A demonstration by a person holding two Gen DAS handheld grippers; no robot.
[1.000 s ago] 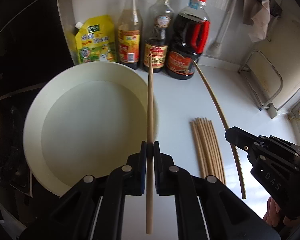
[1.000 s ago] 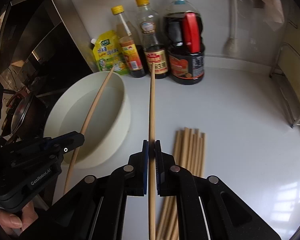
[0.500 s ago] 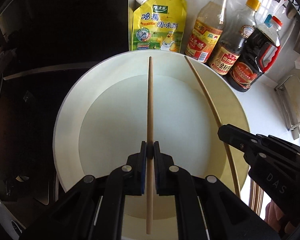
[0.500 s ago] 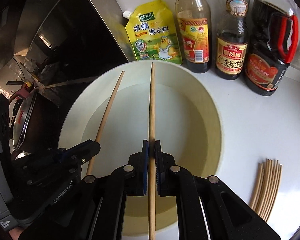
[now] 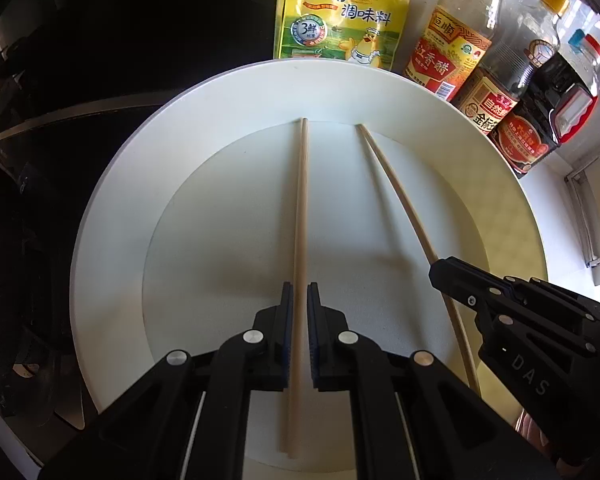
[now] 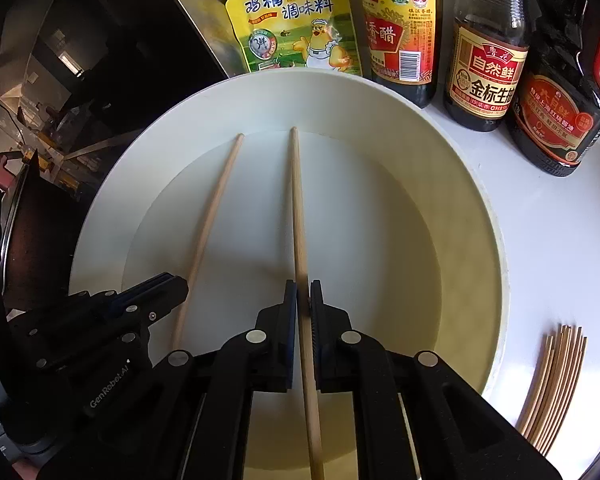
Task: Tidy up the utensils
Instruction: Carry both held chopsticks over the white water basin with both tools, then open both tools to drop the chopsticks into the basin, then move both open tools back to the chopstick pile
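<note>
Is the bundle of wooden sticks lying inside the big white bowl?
No, the bundle of sticks lies on the white counter, outside the rim of the bowl.

Two black handheld grippers, left gripper [image 5: 298, 296] and right gripper [image 6: 303, 294], crowd side by side over a wide white round basin [image 6: 496, 248], each with a wooden chopstick reaching to its far wall. Behind the basin, a yellow seasoning pouch [image 6: 296, 20] and three dark sauce bottles [image 6: 488, 52] wall off the back. A black stove [image 5: 40, 160] hems in the left; open white countertop [image 6: 560, 240] lies to the right, up to a bundle of wooden chopsticks [image 6: 552, 384].
</note>
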